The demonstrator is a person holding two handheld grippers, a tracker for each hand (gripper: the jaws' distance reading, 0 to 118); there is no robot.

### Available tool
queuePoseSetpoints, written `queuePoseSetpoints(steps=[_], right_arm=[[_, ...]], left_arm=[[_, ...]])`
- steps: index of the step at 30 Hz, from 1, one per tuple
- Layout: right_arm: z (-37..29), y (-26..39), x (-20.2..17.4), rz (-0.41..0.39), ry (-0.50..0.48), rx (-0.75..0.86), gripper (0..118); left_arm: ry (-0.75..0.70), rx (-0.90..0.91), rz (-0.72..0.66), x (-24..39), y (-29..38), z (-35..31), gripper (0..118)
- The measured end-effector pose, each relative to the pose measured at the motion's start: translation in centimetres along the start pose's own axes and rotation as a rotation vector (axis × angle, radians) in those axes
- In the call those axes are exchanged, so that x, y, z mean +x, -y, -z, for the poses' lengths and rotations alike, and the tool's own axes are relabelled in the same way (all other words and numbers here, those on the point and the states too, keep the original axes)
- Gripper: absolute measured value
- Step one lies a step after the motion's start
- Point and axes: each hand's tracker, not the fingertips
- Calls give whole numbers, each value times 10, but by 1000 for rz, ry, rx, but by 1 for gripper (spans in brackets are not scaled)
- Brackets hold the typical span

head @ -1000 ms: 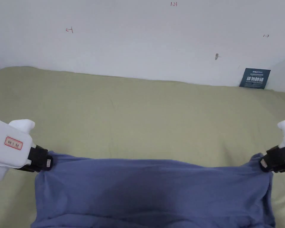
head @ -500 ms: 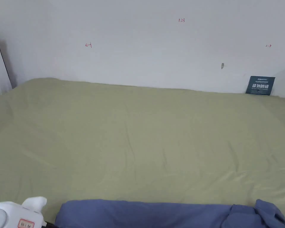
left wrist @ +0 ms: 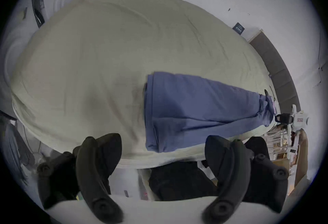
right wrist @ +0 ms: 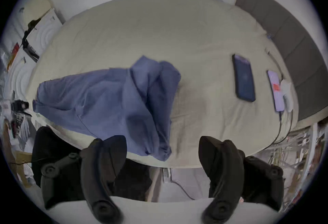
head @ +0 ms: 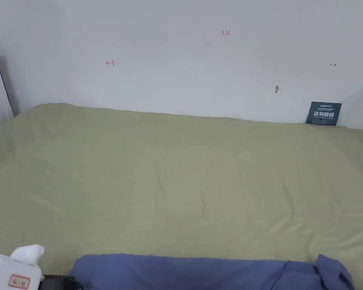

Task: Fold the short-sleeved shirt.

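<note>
Both grippers' fingers (left wrist: 160, 153) (right wrist: 162, 153) gape, empty. Soft, limp shirt (right wrist: 106, 103) lies bunched on the bed (head: 177, 170); grasp its rumpled 3 o'clock end.

A wide stretch of pale green bedsheet (head: 184, 170) lies bare from the blue short-sleeved shirt (head: 199, 272) all the way back to the white wall (head: 177, 56), open going for either gripper. The shirt itself sits along the near edge, bunched higher at its right end. Out to the right there's clutter: a dark phone (right wrist: 244, 78) and a second, lit phone (right wrist: 275, 91) lie flat on the sheet, with a white charger block (right wrist: 287, 96) and cables trailing over the edge. A small dark card (head: 323, 113) leans against the wall at the far right corner.
</note>
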Motion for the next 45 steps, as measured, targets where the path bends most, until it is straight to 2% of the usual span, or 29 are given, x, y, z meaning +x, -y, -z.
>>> queuePoseSetpoints(steps=[4,5,6,7,8,9,11,16,19,21,27,29,30,32,34,35,36,37,38,39,40,43,45], right_arm=[[-24,-12,-14,25,-73,35,86],[-27,-14,-19,23,-87,53,76],[-29,-15,-23,7,-96,61,57],[-31,-16,-31,-5,-91,70,27],[-30,-16,-37,-8,-88,79,0],[-27,-16,-42,-12,-77,82,0],[-25,-10,-50,20,-86,100,0],[-19,-1,-66,25,-131,110,0],[-20,2,-75,7,-145,114,0],[-18,2,-80,-14,-152,109,0],[-9,-7,-93,-54,-169,87,0],[-10,-9,-96,-67,-186,87,0],[-12,-10,-98,-92,-189,85,0],[-17,-12,-101,-131,-176,85,0],[-21,-13,-104,-151,-167,85,0],[-24,-14,-105,-155,-166,89,0],[-25,-15,-105,-157,-170,91,0],[-25,-17,-105,-161,-174,89,0],[-25,-19,-105,-156,-170,88,0],[-24,-19,-105,-155,-168,89,0],[-23,-21,-104,-157,-167,88,0],[-19,-22,-104,-141,-171,84,0],[-16,-22,-104,-128,-183,81,0]], left_arm=[[-34,62,54,23,-12,-26,100],[-33,81,59,28,-14,-29,93],[-29,94,60,33,-16,-30,81],[-28,116,63,38,-16,-32,61],[-29,143,70,42,-16,-31,20],[-30,158,69,45,-15,-30,0],[17,199,51,49,-11,-27,0],[67,176,31,33,-2,-14,0],[100,139,24,14,-2,-10,0],[161,91,-34,-5,-4,-3,0],[406,82,-85,-56,-15,22,0],[427,106,-48,-71,-15,31,0],[460,91,-54,-78,-16,35,0],[436,40,-155,-90,-21,45,0],[425,57,-128,-94,-23,51,0],[429,61,-126,-96,-24,54,0],[436,60,-131,-98,-22,55,10],[444,59,-141,-99,-23,58,40],[441,62,-145,-101,-24,61,98],[439,53,-162,-102,-25,65,118],[448,9,-201,-105,-22,72,118],[627,1,-257,-106,-16,83,118],[652,-13,-276,-106,-11,94,118]])
